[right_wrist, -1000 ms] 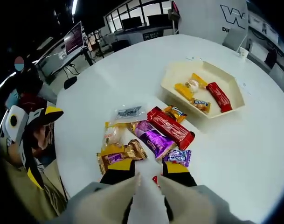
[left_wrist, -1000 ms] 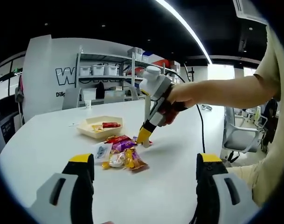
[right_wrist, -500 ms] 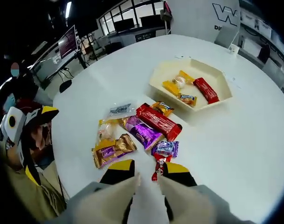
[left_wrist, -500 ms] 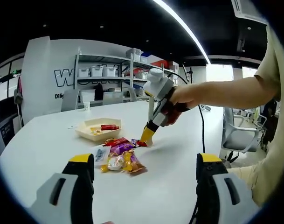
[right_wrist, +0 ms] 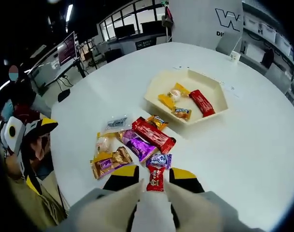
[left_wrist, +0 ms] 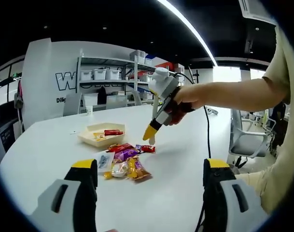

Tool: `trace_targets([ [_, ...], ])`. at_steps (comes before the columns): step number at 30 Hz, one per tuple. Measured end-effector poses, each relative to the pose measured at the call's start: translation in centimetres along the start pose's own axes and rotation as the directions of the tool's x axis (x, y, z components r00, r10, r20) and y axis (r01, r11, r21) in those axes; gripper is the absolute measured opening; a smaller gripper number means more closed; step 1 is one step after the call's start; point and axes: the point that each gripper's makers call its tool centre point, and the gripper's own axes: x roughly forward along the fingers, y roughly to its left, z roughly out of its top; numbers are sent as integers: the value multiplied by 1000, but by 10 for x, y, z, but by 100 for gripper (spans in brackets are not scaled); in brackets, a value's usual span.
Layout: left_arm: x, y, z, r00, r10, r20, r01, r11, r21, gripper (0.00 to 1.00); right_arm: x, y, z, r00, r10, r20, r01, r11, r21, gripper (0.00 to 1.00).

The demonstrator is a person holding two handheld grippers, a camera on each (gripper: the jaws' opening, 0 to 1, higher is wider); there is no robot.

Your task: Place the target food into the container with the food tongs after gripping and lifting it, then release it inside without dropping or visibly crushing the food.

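The right gripper (right_wrist: pixel 154 180) has its yellow-tipped jaws pinching a small red wrapped candy (right_wrist: pixel 155 178) by its sides, held clear above the white desk (right_wrist: pixel 253 145). In the left gripper view this same tool hangs at about 1 o'clock from the snack pile, its tips near a red wrapper. Just beyond the jaws, toward 12 o'clock, lies the loose pile: a blue-and-purple sweet (right_wrist: pixel 159 160), a purple bar (right_wrist: pixel 137 144), a long red bar (right_wrist: pixel 153 135), a gold packet (right_wrist: pixel 111 162) and a clear packet (right_wrist: pixel 117 123). Farther out at 1 o'clock sits the cream hexagonal container (right_wrist: pixel 161 85), already holding a few snacks. The left gripper (left_wrist: pixel 150 189) waits low with its jaws spread wide — nothing between them.

The risk, as I judge it: the grip is on a thin, slippery wrapper, so a quick swing toward the container could let the candy slide out short of the rim; squeezing harder to prevent that could crush it.

Compared with half a second ago, the candy now sits squarely between the jaws rather than off to one side, and the right gripper has risen — the pile looks smaller and farther below.
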Motion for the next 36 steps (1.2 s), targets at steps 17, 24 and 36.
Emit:
trace_targets([
  [17,0,1,-5,1000,2,-5,-2,1000,-7,89,14,1,-3,1000,3,5,-3,1000,-3,22],
  [24,-1,3,-6,1000,6,-7,-6,1000,-10,89,22,-5,-5,1000,-10,4,10,1000,-9,22],
  [36,-1,5,-8,1000,8,-10,-8,1000,-13,88,27,-5,-9,1000,-9,5,9,1000,-28,21],
])
